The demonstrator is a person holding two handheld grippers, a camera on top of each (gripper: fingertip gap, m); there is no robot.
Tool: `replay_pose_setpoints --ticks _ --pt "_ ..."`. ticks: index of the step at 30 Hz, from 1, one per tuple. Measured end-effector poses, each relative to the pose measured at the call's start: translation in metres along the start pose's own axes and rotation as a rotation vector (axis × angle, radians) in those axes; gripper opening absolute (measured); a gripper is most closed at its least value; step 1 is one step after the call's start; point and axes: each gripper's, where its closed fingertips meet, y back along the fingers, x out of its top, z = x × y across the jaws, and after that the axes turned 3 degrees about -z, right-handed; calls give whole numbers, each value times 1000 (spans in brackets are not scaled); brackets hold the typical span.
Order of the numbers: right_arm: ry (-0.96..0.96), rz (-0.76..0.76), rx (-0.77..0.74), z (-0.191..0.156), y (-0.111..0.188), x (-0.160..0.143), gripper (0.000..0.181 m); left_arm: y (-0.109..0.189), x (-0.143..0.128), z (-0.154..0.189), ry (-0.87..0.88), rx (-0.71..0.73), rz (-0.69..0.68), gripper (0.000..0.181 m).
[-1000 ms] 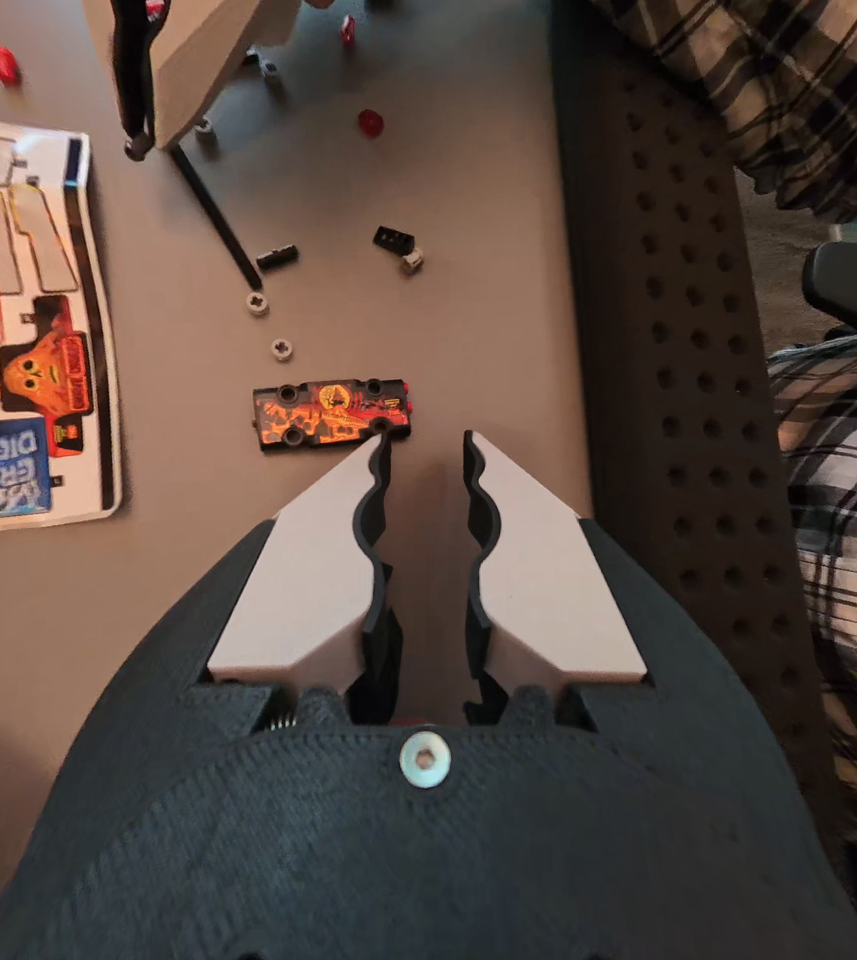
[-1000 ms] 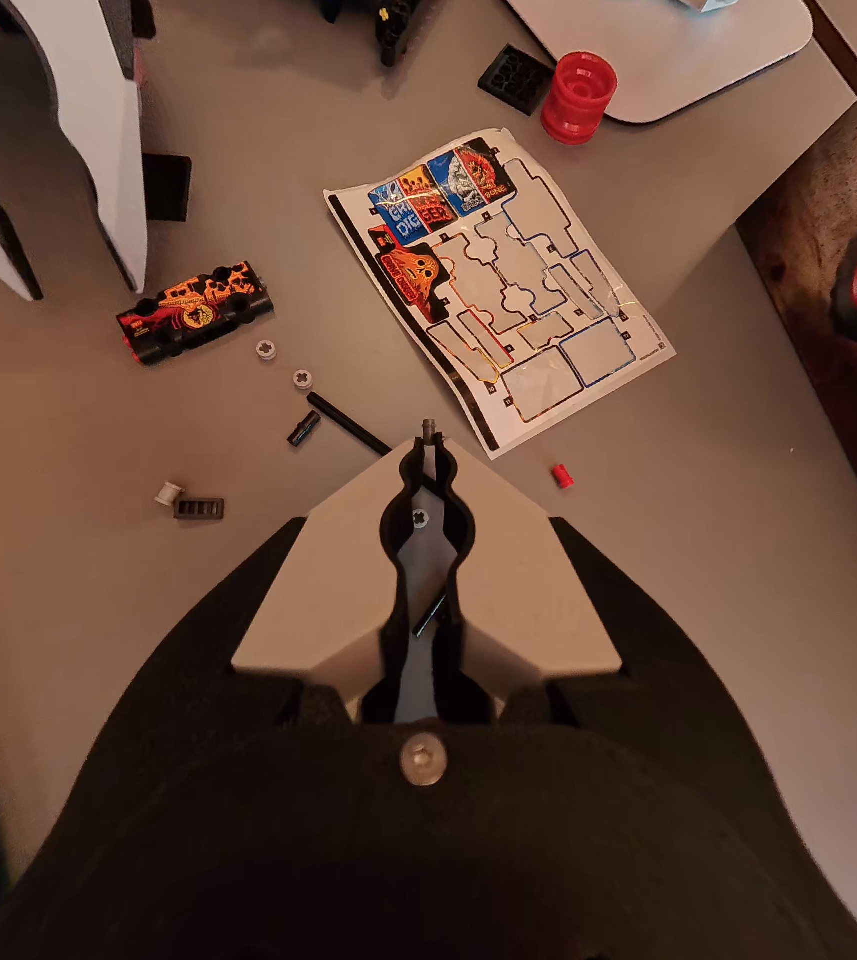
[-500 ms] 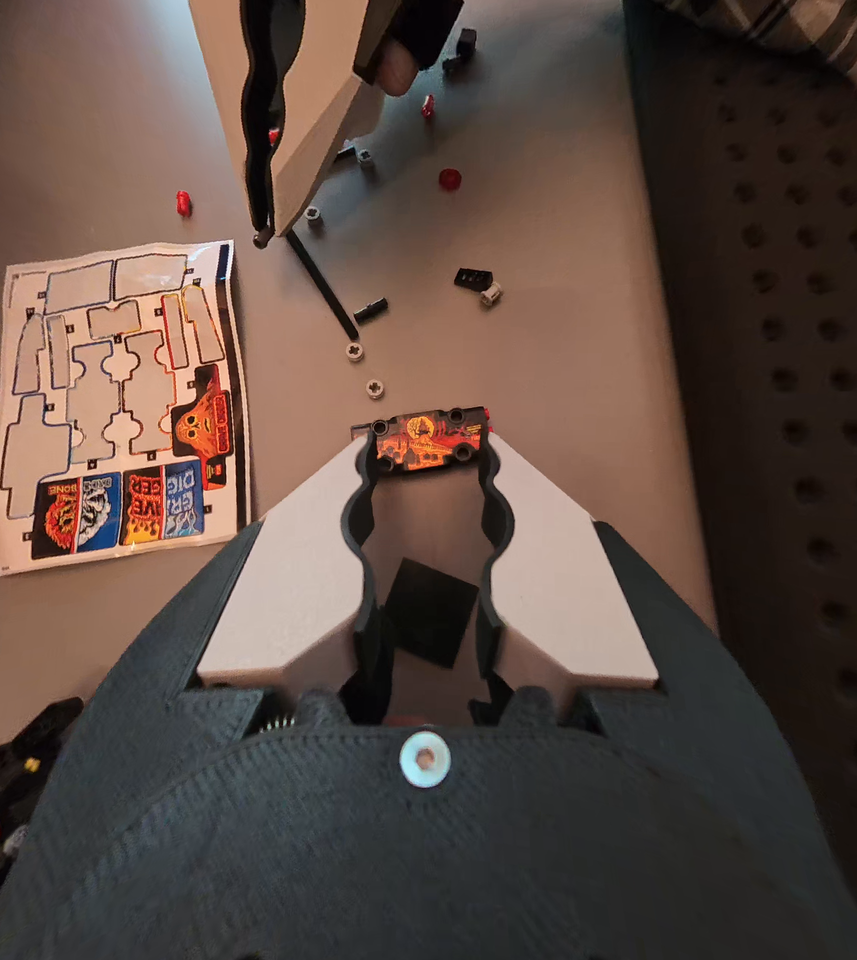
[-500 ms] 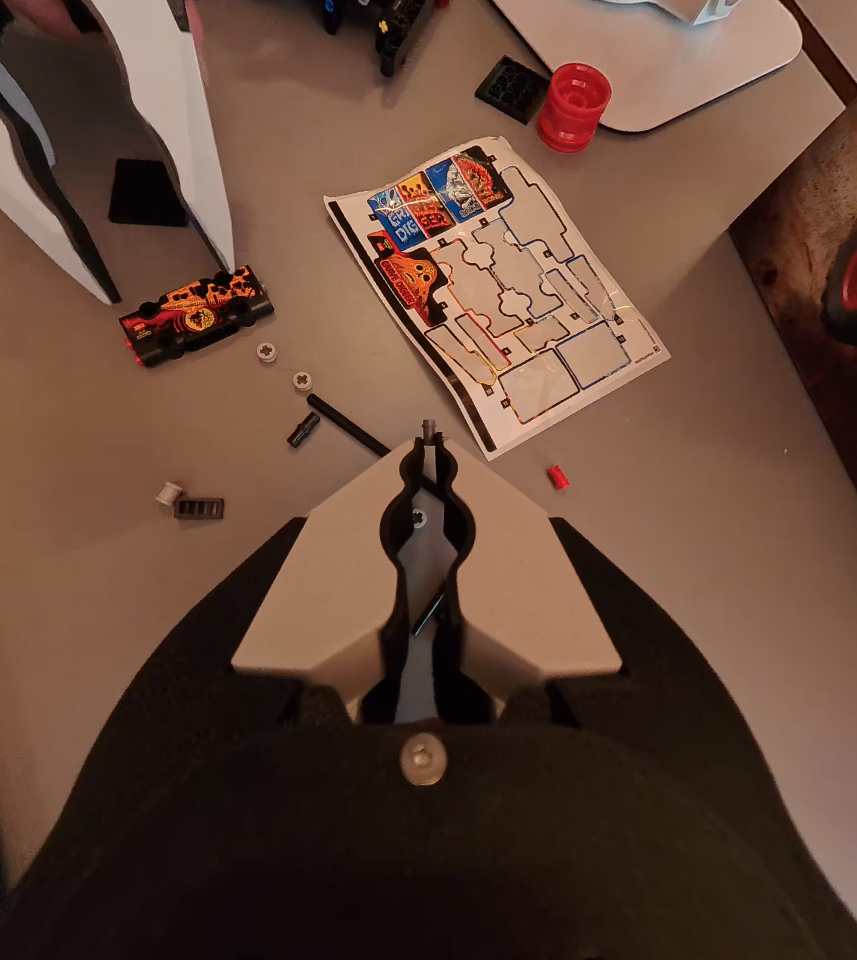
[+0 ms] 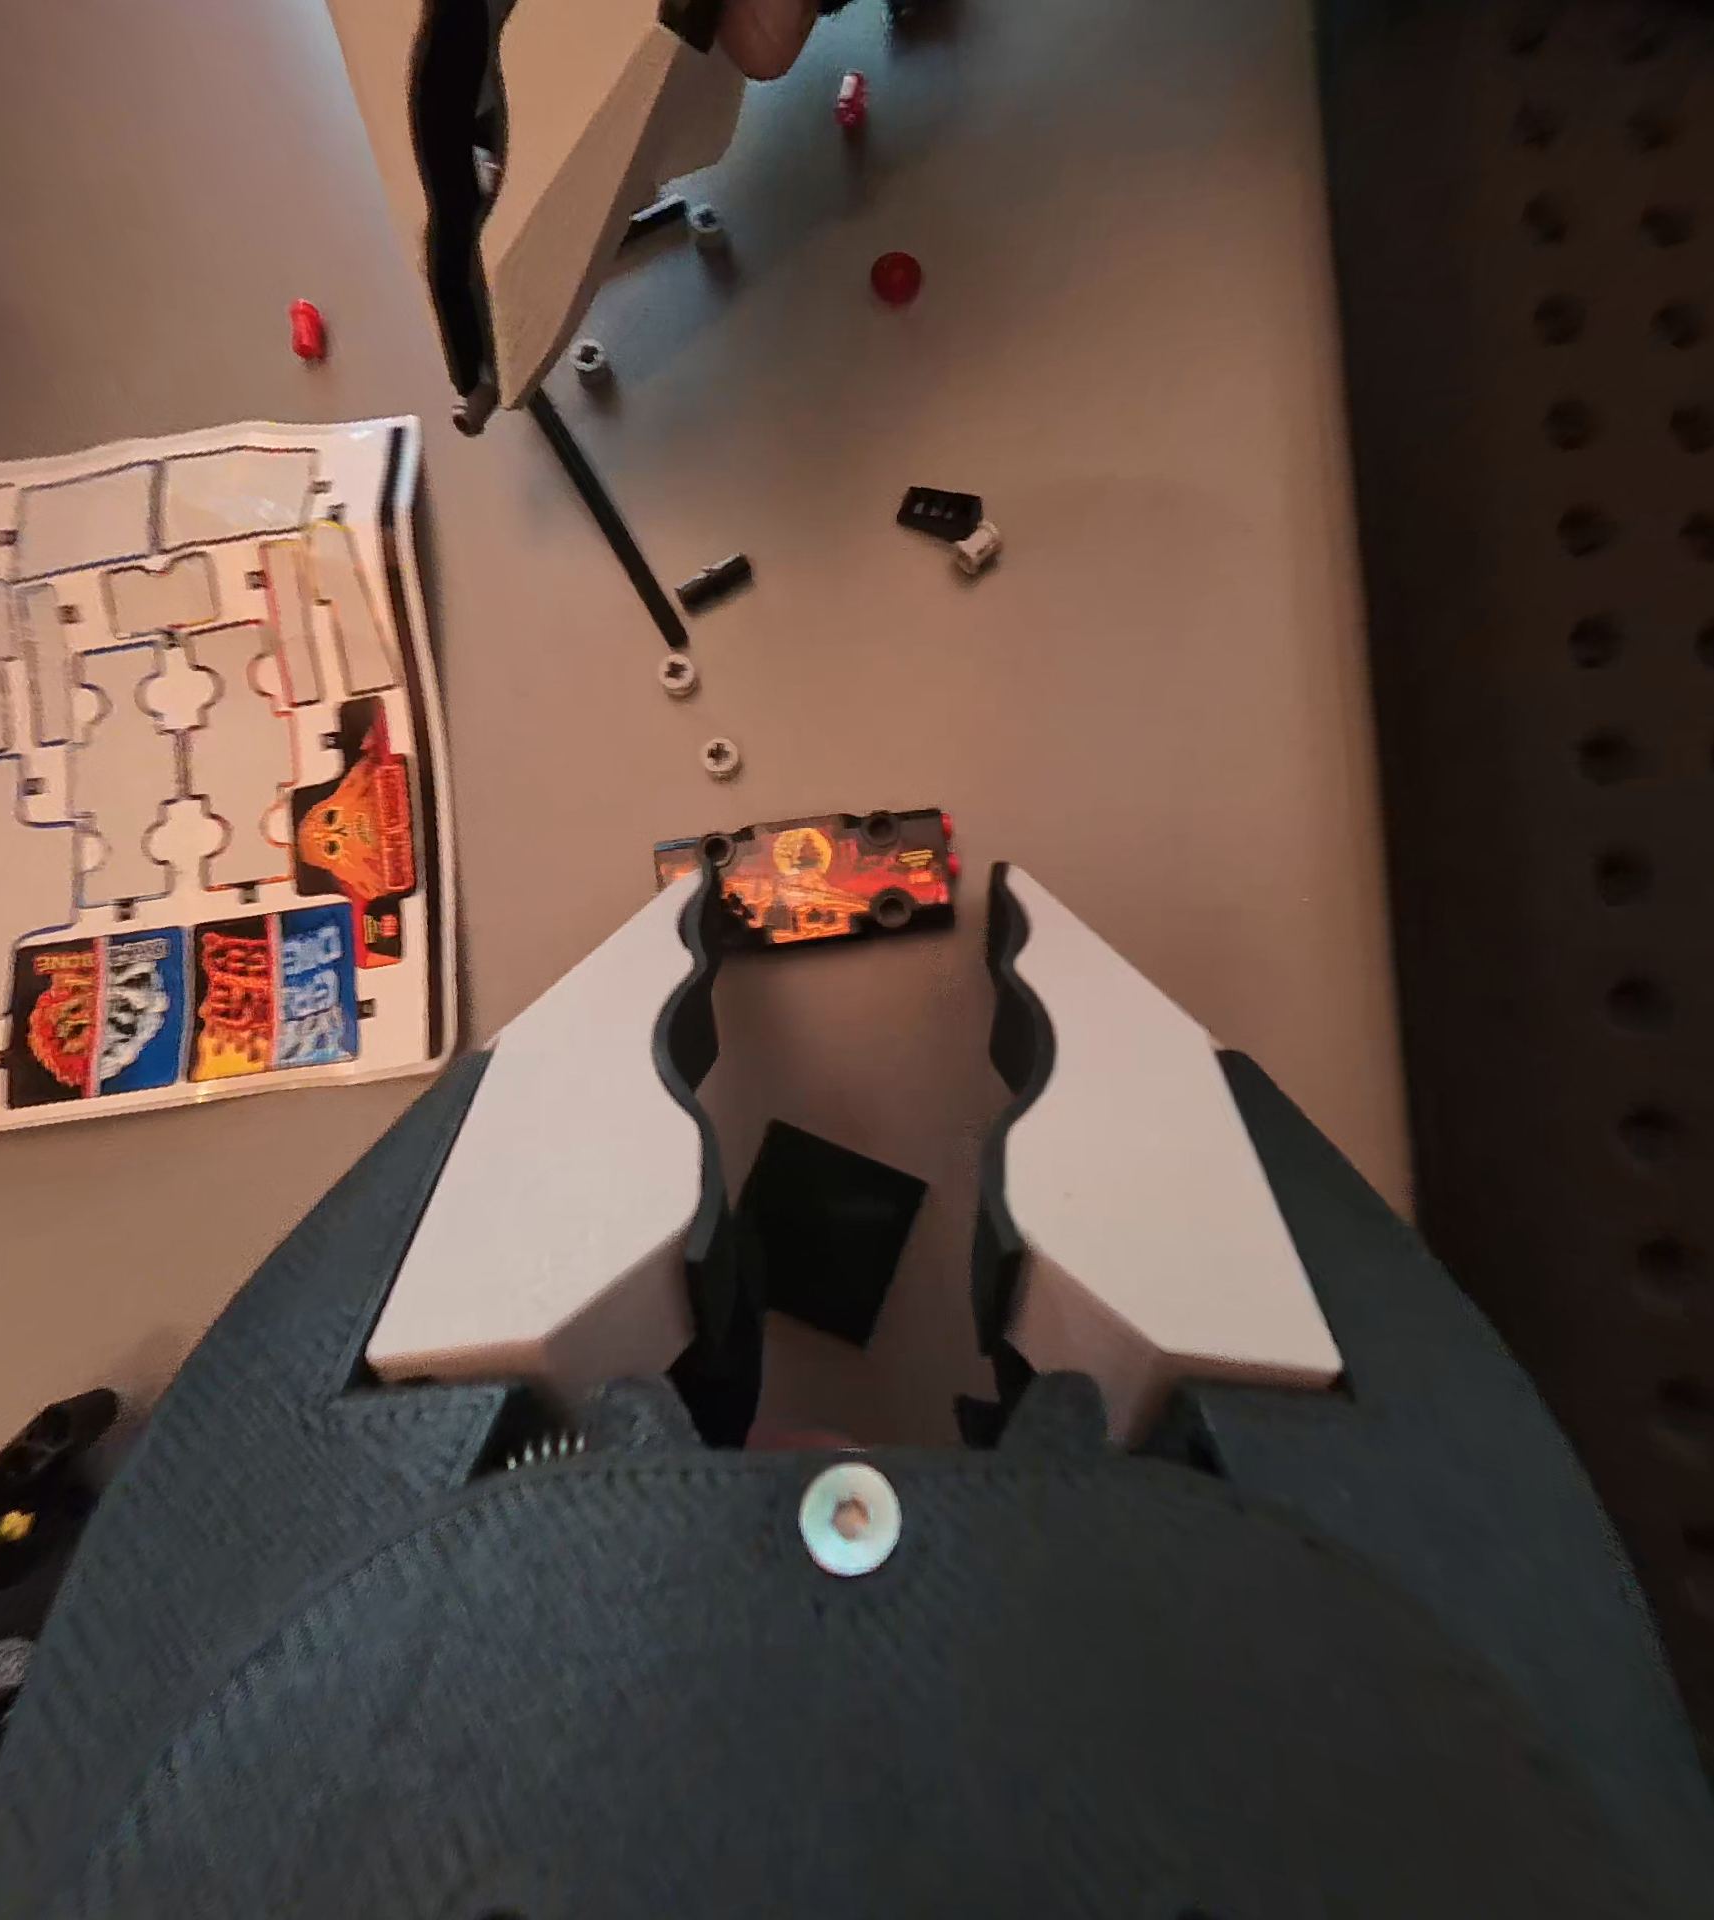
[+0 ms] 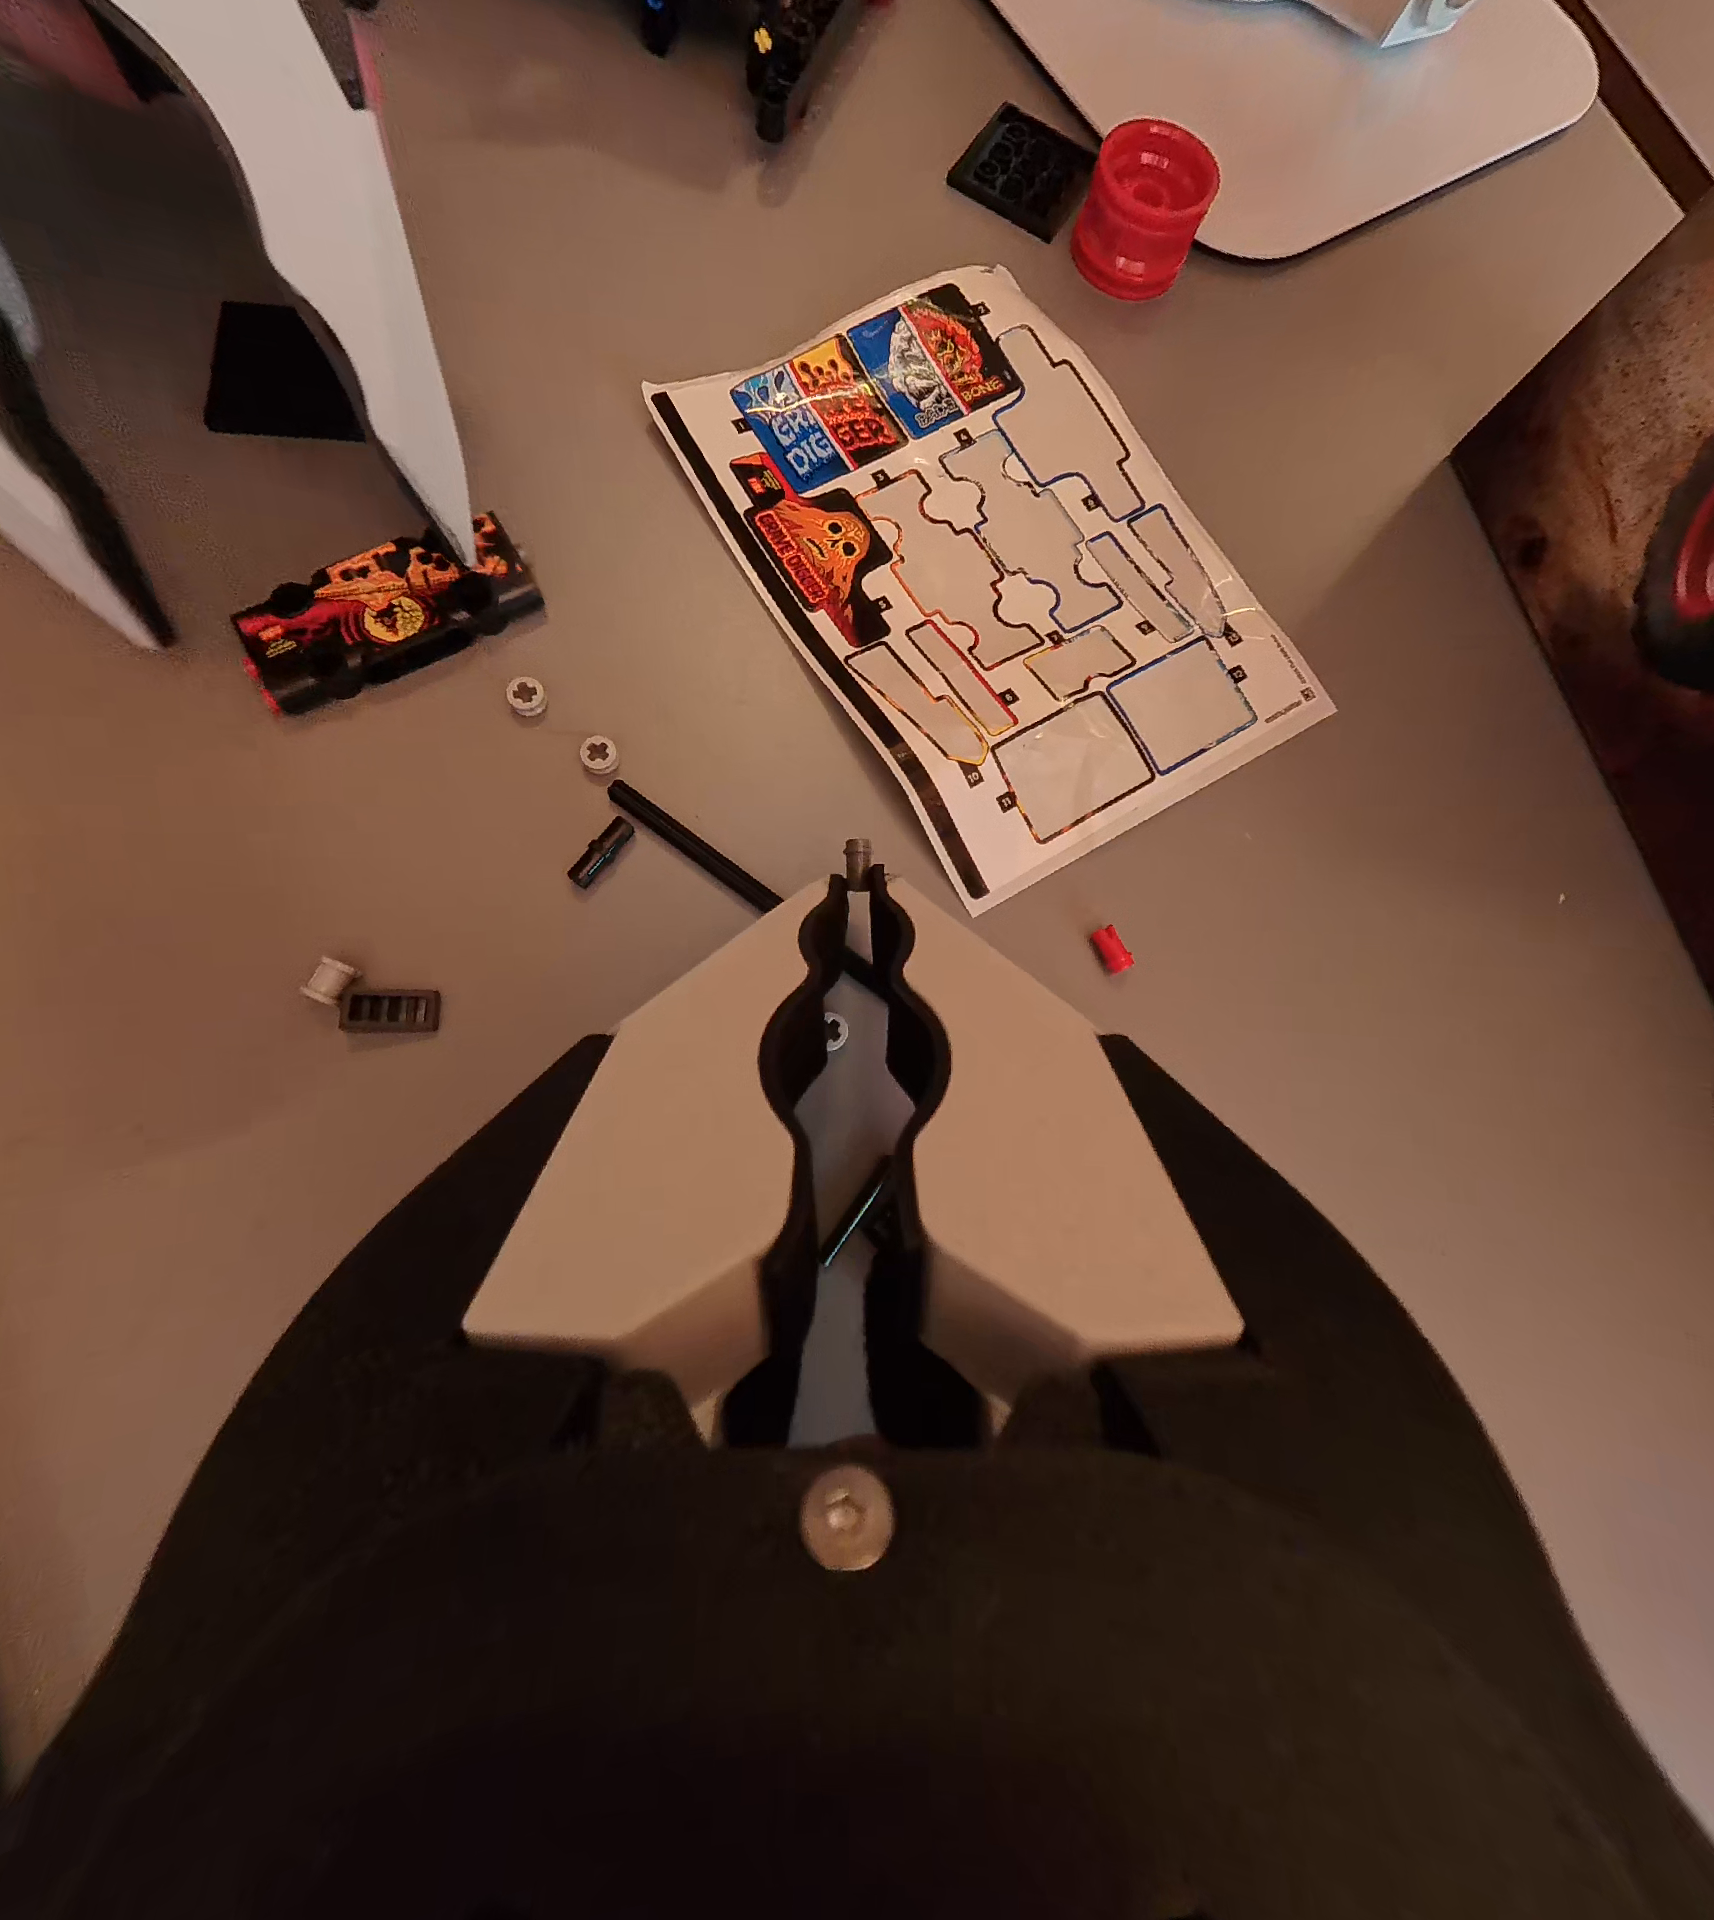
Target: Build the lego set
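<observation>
Two tools: left tool (image 5: pixel 848 883) straddles brick (image 5: pixel 817 878).

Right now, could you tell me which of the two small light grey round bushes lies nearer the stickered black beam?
The bush just beyond the stickered black beam; the other bush sits farther off.

Left gripper (image 5: pixel 848 883) spread wide and low, right gripper (image 6: pixel 858 883) pinched closed

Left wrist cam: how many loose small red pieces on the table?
3. One red piece above the sticker sheet, one right of the right gripper, one near the top edge. More may hide behind that gripper.
</observation>
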Motion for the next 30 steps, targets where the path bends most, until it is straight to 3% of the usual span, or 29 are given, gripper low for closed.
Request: replay_pose_setpoints --ticks 5,16,25,30 --pt "0 -5 1 0 -1 -1 1 6 -6 10 5 -40 -32 60" --pt "2 -6 -6 1 -2 0 1 14 -19 3 -39 8 -64 46" --pt "9 8 -8 0 0 3 1 2 -2 -10 80 67 -11 33" --pt "9 43 1 -2 3 9 1 0 4 -9 113 74 6 39"
